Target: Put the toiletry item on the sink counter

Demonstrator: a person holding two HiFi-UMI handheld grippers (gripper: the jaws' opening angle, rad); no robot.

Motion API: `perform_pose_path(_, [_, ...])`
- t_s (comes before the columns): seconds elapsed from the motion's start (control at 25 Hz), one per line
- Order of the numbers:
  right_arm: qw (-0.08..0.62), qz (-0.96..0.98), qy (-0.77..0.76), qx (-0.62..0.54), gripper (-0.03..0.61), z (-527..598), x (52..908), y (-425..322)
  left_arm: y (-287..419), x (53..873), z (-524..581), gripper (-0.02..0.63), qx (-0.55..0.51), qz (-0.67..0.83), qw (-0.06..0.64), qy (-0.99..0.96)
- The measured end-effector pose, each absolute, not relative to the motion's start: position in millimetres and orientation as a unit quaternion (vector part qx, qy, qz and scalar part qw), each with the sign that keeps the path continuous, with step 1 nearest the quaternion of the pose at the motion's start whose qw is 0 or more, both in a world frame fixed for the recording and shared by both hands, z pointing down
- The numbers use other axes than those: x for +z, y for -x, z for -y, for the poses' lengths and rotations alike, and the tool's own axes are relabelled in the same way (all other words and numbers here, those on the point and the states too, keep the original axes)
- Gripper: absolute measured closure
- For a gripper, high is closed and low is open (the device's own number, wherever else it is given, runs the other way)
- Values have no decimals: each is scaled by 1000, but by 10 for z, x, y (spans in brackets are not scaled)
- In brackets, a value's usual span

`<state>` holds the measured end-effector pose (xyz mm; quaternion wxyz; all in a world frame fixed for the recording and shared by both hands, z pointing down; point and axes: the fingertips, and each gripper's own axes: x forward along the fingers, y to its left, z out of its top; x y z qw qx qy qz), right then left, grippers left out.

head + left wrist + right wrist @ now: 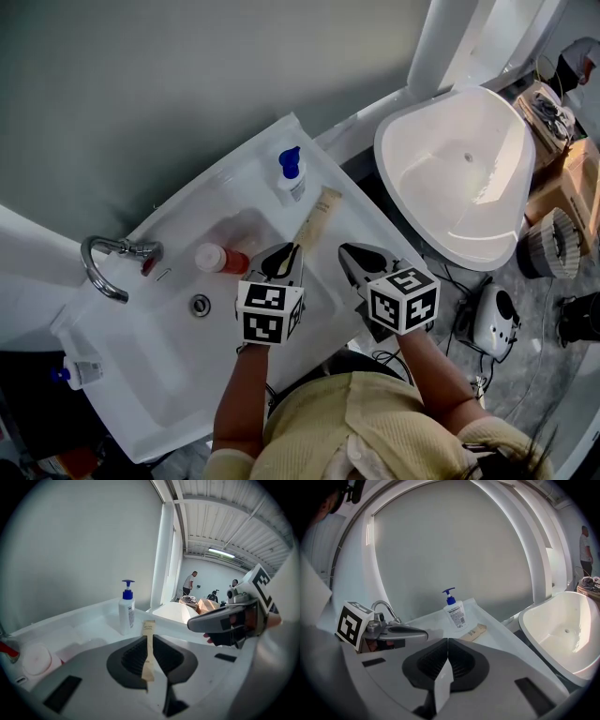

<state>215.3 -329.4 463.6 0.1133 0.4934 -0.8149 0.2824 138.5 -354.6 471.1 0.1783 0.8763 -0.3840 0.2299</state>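
A flat tan tube (319, 216) reaches from my left gripper (285, 255) toward the counter's (366, 220) right side, ending near a white pump bottle with a blue top (291, 174). In the left gripper view the jaws are shut on the tan tube (148, 654), which runs straight ahead toward the pump bottle (126, 612). My right gripper (351, 253) hovers just right of the left one, over the counter's front edge, shut with nothing in it. The right gripper view has the tan tube (474, 632) low over the counter beside the pump bottle (455, 611).
A red bottle with a white cap (219, 259) lies in the basin near the drain (200, 304). The chrome faucet (108, 265) stands at the left. A white bathtub (464, 178) sits right of the sink, with boxes (562, 178) and gear on the floor beyond.
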Motion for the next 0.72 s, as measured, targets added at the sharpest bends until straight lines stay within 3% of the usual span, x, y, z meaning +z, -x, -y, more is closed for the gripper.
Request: perform_pose_path(0.72, [110, 815, -501, 270, 553, 3028, 4506, -1974, -1137, 4577, 3222, 552, 220, 380, 168, -883])
